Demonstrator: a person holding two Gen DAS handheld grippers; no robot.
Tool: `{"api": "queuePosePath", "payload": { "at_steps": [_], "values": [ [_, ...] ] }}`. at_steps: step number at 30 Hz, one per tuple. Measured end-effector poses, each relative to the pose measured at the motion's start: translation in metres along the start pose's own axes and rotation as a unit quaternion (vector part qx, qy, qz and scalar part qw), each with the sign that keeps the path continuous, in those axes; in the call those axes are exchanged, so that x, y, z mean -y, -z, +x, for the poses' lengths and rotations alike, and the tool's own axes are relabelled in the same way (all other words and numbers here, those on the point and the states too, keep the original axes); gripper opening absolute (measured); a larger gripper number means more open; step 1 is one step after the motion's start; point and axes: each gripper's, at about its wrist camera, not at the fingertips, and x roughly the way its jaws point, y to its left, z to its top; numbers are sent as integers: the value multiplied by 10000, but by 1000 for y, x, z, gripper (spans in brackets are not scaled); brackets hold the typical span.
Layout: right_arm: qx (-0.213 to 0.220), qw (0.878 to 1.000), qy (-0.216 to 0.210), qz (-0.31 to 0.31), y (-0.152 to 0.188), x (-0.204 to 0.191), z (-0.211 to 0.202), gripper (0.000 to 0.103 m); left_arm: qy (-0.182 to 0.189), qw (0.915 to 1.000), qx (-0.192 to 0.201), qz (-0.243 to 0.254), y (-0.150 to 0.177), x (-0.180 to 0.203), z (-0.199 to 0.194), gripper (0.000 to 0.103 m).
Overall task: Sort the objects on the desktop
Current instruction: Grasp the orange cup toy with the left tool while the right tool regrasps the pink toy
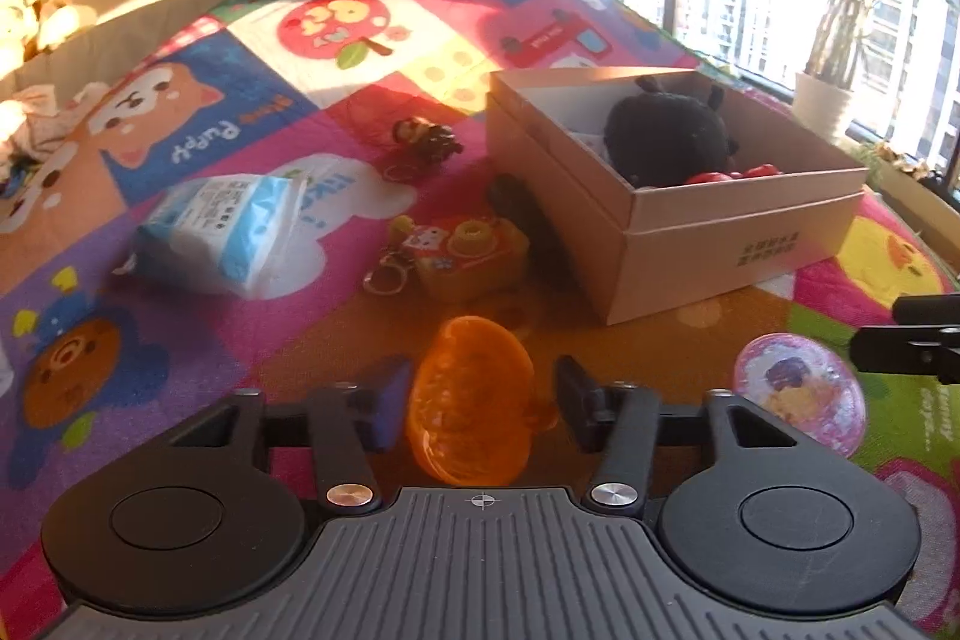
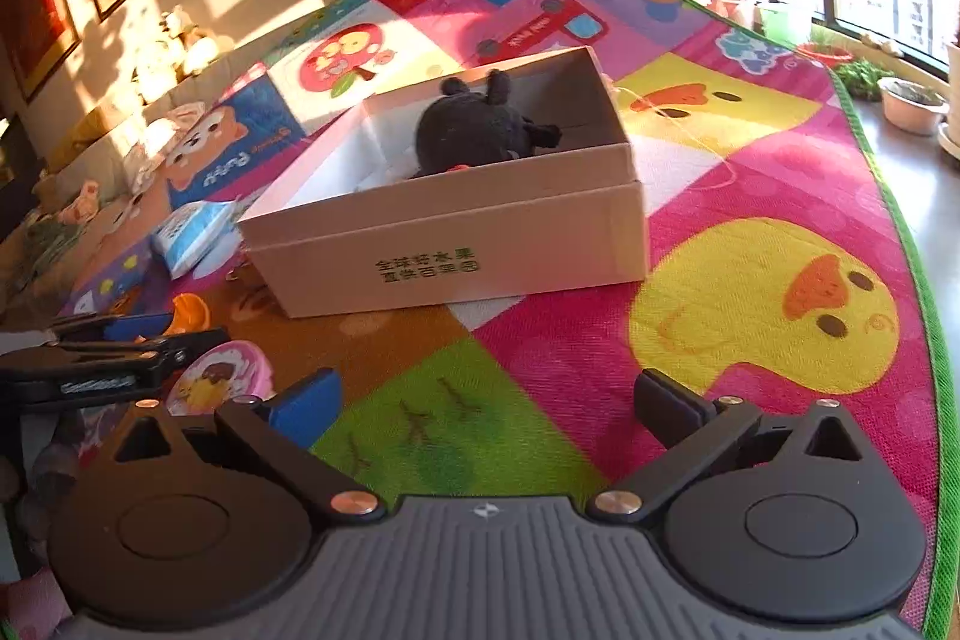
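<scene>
My left gripper [image 1: 477,400] is open around an orange translucent shell [image 1: 471,400] that lies between its fingers; the right pad stands apart from it. A pink clear ball [image 1: 801,394] lies to its right. An open cardboard box [image 1: 738,244] holds a black plush toy [image 1: 666,139] and a red item [image 1: 735,173]. My right gripper [image 2: 489,409] is open and empty above the mat, in front of the box [image 2: 456,244]. The left gripper [image 2: 114,346], orange shell [image 2: 189,311] and pink ball [image 2: 219,379] show at the left of the right wrist view.
On the colourful play mat [image 1: 198,340] lie a blue-white tissue pack [image 1: 228,232], a yellow toy camera keychain [image 1: 462,250] and a small brown figure keychain [image 1: 423,139]. Potted plants [image 2: 912,103] stand past the mat's right edge by the window.
</scene>
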Motion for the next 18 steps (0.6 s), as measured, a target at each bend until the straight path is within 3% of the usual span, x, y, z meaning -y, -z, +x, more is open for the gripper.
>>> {"api": "queuePosePath", "payload": {
  "at_steps": [5, 9, 13, 14, 16, 18],
  "values": [
    [150, 9994, -1, -300, 1, -10, -10, 103, 97, 9998, -1, -175, 10, -4, -26, 48],
    [185, 9945, -468, -914, 3, -35, -25, 103, 362, 9992, -146, -1, 35, 7, -56, 49],
    [258, 9809, -810, -1752, 8, -76, -28, 103, 369, 9990, -242, 62, 58, 14, -71, 51],
    [230, 9777, -794, -1932, 8, -86, -25, 97, 360, 9991, -226, 78, 61, 15, -75, 53],
    [116, 9718, -723, -2243, 9, -103, -15, 86, 448, 9988, -218, 19, 65, 13, -81, 66],
    [-31, 9686, -623, -2408, 10, -115, -4, 75, 496, 9986, -190, -11, 67, 13, -85, 71]
  ]
}}
